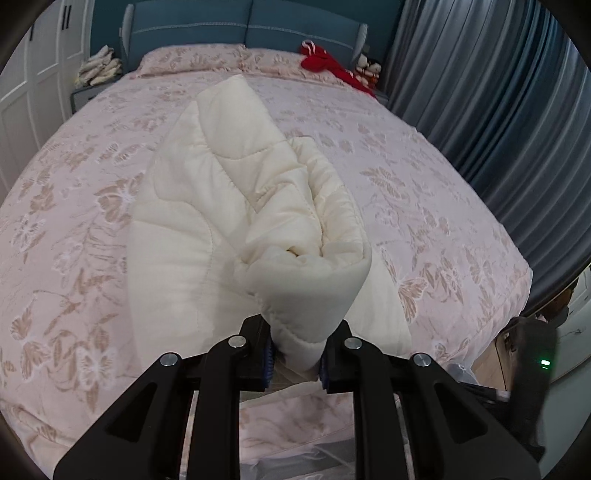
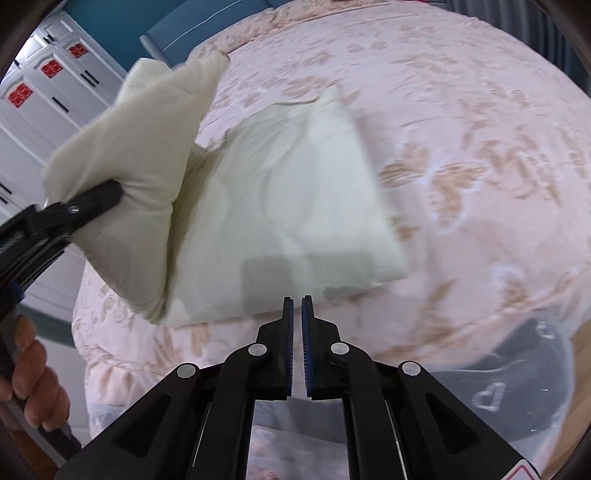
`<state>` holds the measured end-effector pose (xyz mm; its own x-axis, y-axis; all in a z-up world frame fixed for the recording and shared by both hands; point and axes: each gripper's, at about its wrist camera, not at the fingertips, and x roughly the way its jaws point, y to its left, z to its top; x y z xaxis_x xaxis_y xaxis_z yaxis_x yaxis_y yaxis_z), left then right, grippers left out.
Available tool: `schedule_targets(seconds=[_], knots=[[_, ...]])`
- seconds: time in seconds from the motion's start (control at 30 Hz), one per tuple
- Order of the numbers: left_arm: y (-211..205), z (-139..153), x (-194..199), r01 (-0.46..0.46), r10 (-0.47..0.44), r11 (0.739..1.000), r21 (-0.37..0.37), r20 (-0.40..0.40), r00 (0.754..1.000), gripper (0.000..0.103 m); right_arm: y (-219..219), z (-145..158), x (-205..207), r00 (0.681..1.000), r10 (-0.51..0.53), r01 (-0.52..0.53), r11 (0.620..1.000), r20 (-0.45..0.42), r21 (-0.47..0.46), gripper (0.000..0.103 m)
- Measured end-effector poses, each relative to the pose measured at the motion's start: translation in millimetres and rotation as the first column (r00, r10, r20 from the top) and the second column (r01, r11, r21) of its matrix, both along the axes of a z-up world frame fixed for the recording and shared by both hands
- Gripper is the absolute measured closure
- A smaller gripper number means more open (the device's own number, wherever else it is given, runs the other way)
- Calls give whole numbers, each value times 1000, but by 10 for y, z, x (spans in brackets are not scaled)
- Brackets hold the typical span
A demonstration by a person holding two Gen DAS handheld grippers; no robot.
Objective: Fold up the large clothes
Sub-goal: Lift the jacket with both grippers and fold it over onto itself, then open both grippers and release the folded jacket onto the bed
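Cream quilted garment (image 1: 236,206) spread down the middle of the pink floral bedspread (image 1: 424,206), near end bunched and lifted off the bed. Left gripper (image 1: 295,354) clamped on that bunched end, padded fabric wedged between its two fingers and bulging out above them into a rolled, creased fold. From the right wrist view, same left gripper (image 2: 110,194) at far left, fingers sunk into a raised flap of the garment (image 2: 288,206), flap tilted up and away from the flat part lying on the bedspread (image 2: 480,166). Bare fingers of a hand (image 2: 33,380) wrapped round the left gripper's handle at lower left.

Right gripper (image 2: 297,306) pressed nearly together, blue pads facing across a thin slit, nothing between them. Tips just short of the garment's near edge, apart from the cloth, above the bed's front edge. View somewhat blurred.

Blue headboard (image 1: 243,29) at the far end, red cloth (image 1: 325,62) beside the pillows, grey curtain (image 1: 498,92) along the right, white wardrobe (image 2: 48,92) to the left.
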<state>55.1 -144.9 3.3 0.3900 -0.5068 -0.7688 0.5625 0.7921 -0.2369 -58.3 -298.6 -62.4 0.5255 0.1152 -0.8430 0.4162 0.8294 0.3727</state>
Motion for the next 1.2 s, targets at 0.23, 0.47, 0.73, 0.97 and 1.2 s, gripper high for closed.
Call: schedule_targets(seconds=[0.23,0.47,0.73,0.97,1.2], knots=[[-318,-299,-24,29,-27,997,66,-41,999,86,-257,-53,-156,1000,-28,28,999,-14,-21,98],[-535,-524,-11,42,-35,992,120,-60,998,86,-309,-96,-228,999,-45,45,999,-17,-9,98],[-642,-648,-32,47,-39,984,171,-55,998,83,-397,107,-279,998,-52,53,998,26,-18,95],[-603,-473,-79,26,-20,987,156,-39,999,70,-479,640,-150,987,-69,75,997,146,-36,65],[-343,-168,-190,5,-3,998,63,-31,1000,30,-408,1079,204,972,-41,58,996,231,-68,52]])
